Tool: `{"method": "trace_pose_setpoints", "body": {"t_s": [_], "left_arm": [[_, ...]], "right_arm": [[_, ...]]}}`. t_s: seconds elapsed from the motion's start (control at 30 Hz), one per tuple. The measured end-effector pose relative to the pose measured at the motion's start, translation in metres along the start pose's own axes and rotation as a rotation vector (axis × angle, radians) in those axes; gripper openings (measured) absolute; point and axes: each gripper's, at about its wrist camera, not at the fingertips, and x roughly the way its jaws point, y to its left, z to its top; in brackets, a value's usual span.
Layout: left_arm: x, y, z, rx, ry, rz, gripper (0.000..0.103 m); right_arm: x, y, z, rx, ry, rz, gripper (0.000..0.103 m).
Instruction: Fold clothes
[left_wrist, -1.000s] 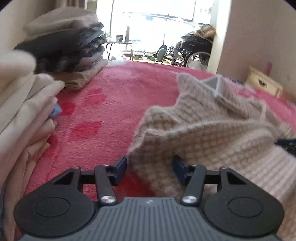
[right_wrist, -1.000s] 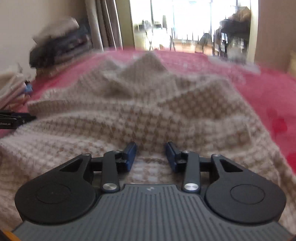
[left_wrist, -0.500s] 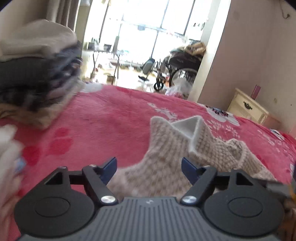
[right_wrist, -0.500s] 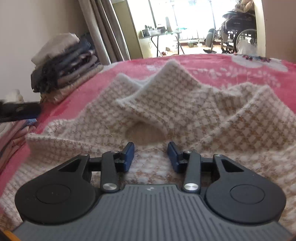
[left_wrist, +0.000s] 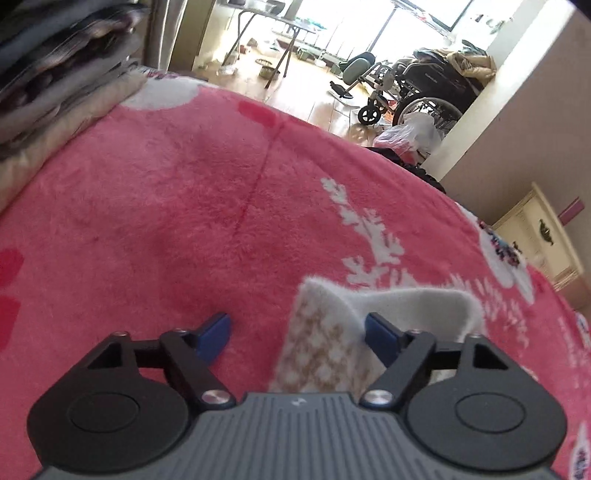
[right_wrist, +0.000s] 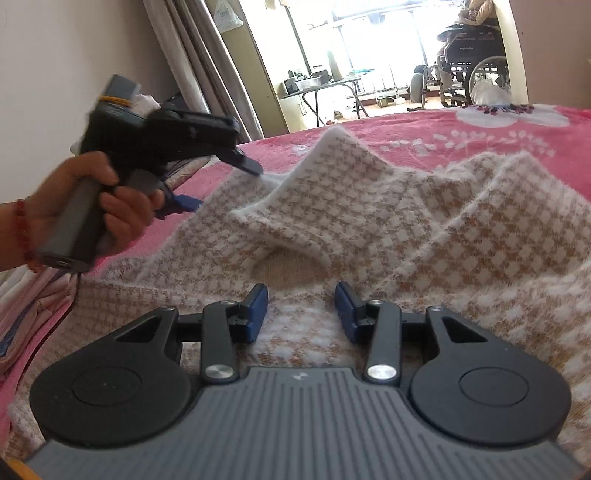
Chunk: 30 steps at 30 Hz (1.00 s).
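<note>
L gripper (left_wrist: 297, 332): jaws stand well apart and have just been closing a bit. A raised corner of the checked sweater (right_wrist: 369, 221) pokes up between them, nearer the right-hand pad. The blue fingertips (left_wrist: 380, 334) on that side sit against the cream edge of the corner; the other pad is clear, over bare pink blanket (left_wrist: 166, 192). Not a grip, pads aren't pressing from both sides.

From the R wrist cam, the L gripper (right_wrist: 221, 181) is seen side-on in a hand (right_wrist: 85, 206) w/ a red bead bracelet (right_wrist: 22, 229). Its upper finger touches the sweater's peaked corner at the garment's far-left edge.

R gripper (right_wrist: 301, 308): jaws partly open, hovering low over the sweater just below the neck opening. Fabric lies under and between the pads, but they don't pinch it.

Sweater is spread across the blanket, beige-and-white check, several corners standing up in peaks.

Folded clothes stack (left_wrist: 62, 70) sits at far left on the blanket. Wheelchair (left_wrist: 421, 92) in the room beyond; writing on its back is too small to read. No other legible labels.
</note>
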Motion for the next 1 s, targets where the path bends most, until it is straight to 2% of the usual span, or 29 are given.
{"method": "trace_pose_setpoints", "body": {"t_s": [0.03,0.1,0.13,0.2,0.27,0.37,0.6,0.63,0.7,0.77,0.83,0.93,1.0], "left_arm": [[0.0,-0.001,-0.001,0.0,-0.007,-0.008,0.058],[0.0,-0.004,-0.002,-0.001,-0.011,-0.032,0.021],[-0.001,-0.006,-0.002,0.001,-0.011,-0.045,0.02],[-0.015,-0.013,-0.007,0.058,-0.067,-0.057,0.013],[-0.033,-0.02,-0.014,0.134,-0.129,-0.088,0.012],[-0.068,-0.031,-0.033,0.313,-0.209,-0.122,0.011],[-0.107,-0.044,-0.073,0.554,-0.303,-0.151,0.011],[-0.112,-0.045,-0.078,0.583,-0.315,-0.152,0.011],[-0.12,-0.051,-0.093,0.664,-0.34,-0.15,0.011],[-0.127,-0.059,-0.11,0.764,-0.366,-0.147,0.011],[-0.127,-0.065,-0.129,0.875,-0.357,-0.145,0.011],[-0.121,-0.07,-0.161,1.064,-0.371,-0.116,0.011],[-0.118,-0.072,-0.181,1.18,-0.391,-0.098,0.011]], "right_arm": [[0.0,-0.001,0.0,0.005,-0.001,0.003,0.04],[0.001,-0.002,0.0,0.011,-0.004,0.007,0.04],[0.001,-0.002,0.0,0.013,-0.005,0.008,0.04],[0.001,-0.003,0.0,0.018,-0.007,0.012,0.04],[0.001,-0.004,-0.001,0.026,-0.008,0.018,0.04],[0.002,-0.004,0.0,0.032,-0.005,0.021,0.04],[-0.011,-0.005,0.021,0.114,0.017,0.051,0.041],[-0.018,-0.006,0.027,0.151,-0.01,0.079,0.04],[-0.02,-0.007,0.041,0.21,-0.036,0.079,0.04],[0.011,-0.015,0.048,0.287,0.035,0.072,0.039],[0.05,-0.025,0.05,0.365,0.121,0.058,0.034],[0.066,-0.044,0.047,0.499,0.109,0.11,0.03],[0.047,-0.049,0.046,0.525,0.102,0.117,0.032]]}}
